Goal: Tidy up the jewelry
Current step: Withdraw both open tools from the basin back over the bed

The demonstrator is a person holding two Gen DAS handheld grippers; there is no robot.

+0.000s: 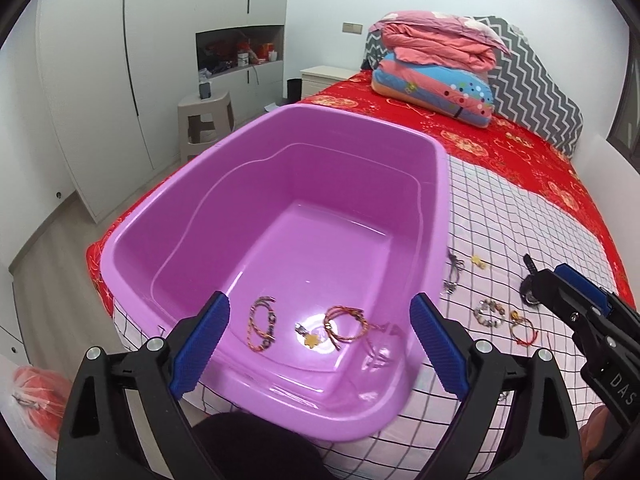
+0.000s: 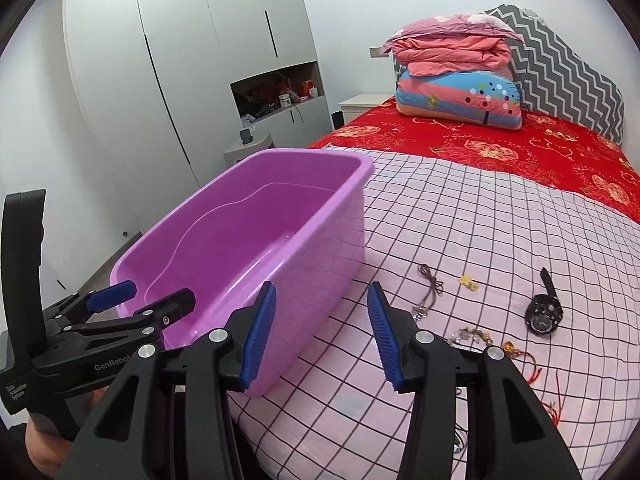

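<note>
Jaws of left gripper spread wide, empty, over purple tub holding two bracelets. Right wrist view: right gripper part-open, empty, above checked bed cover; watch, loose jewelry beside tub.

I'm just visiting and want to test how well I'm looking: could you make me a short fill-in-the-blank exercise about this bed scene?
1. The purple tub already holds braided bracelets and a small yellow ____-shaped charm.
2. The black wristwatch lies on the ____ blanket, outside the tub.
3. The left gripper hangs over the tub with its jaws ____ and nothing between them.
4. The folded quilts sit on the ____ bedsheet.

Missing words: star; checked; open; red
</note>
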